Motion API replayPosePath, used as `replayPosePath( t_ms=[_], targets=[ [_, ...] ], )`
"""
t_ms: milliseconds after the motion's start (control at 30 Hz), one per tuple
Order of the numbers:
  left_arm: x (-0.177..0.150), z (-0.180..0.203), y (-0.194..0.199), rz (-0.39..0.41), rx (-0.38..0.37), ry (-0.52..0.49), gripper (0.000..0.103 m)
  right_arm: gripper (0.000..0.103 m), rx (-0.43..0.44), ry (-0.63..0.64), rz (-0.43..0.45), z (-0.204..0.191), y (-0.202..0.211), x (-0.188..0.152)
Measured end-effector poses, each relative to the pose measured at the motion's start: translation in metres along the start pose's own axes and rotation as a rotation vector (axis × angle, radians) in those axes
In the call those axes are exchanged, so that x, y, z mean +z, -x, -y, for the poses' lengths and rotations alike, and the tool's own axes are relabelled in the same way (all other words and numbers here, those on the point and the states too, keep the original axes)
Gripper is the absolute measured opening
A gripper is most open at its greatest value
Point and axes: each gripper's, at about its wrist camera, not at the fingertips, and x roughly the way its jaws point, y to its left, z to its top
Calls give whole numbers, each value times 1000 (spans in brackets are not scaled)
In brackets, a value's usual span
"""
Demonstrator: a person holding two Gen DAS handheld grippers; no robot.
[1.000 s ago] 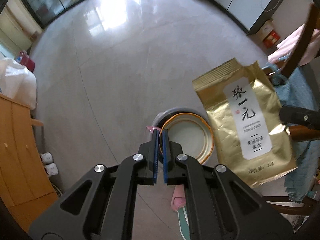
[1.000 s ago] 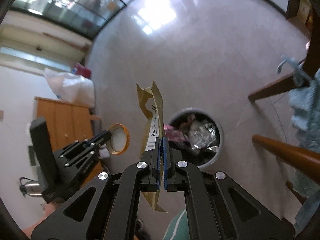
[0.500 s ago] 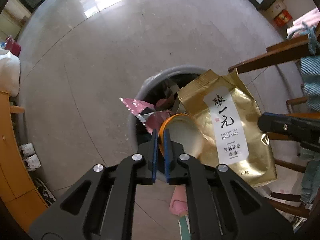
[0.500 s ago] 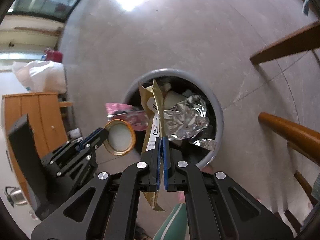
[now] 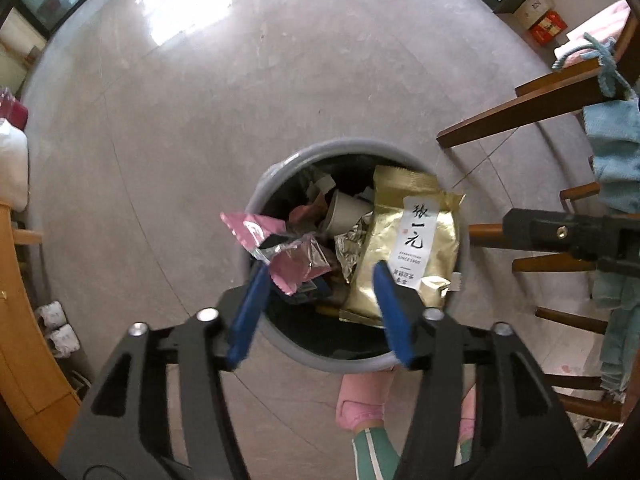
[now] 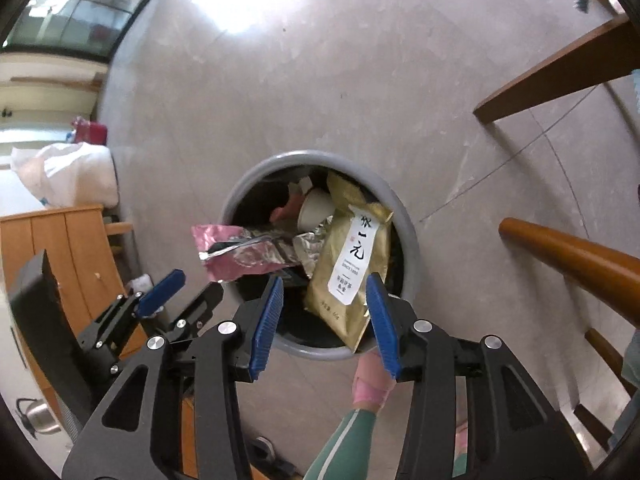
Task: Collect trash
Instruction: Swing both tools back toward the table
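Note:
A round grey bin stands on the floor right under both grippers, holding a pink wrapper, a paper cup and crumpled foil. My left gripper points straight down over it; its jaws are opening with nothing between them. The orange-rimmed lid is out of sight. In the right wrist view the gold tea bag leans loose inside the bin, its lower corner between the opening jaws of my right gripper but free of the pads. The left gripper hangs at the bin's left edge.
Wooden chair legs and blue cloth crowd the right side. An orange cabinet and a white bag stand at the left. A person's foot in a pink slipper is just below the bin.
Both grippers sank toward the bin and went from shut to open. The lid left the left jaws and the gold bag dropped from the right jaws into the bin.

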Motion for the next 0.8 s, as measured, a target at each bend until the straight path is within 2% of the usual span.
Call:
replayPosePath(
  t_ms=[100, 167, 233, 333, 433, 500, 600, 700, 800],
  targets=[
    [-1, 2, 21, 18, 21, -18, 60, 46, 18, 6, 37, -7, 29, -6],
    [-1, 5, 40, 37, 33, -23, 69, 48, 35, 18, 65, -17, 53, -11],
    [1, 8, 60, 47, 41, -22, 72, 51, 72, 42, 102, -32, 86, -18],
    [1, 19, 117, 98, 72, -46, 75, 54, 134, 84, 167, -55, 143, -32],
    [6, 35, 177, 154, 134, -81, 92, 65, 190, 126, 254, -74, 213, -50],
    [8, 49, 222, 208, 158, -112, 95, 69, 224, 129, 315, -78, 260, -63],
    [10, 73, 279, 283, 169, -165, 96, 76, 251, 94, 427, -65, 336, -87],
    [13, 108, 337, 362, 164, -233, 96, 76, 230, 52, 522, -40, 400, -113],
    [14, 150, 376, 412, 156, -310, 96, 77, 205, -15, 617, -7, 453, -145]
  ],
)
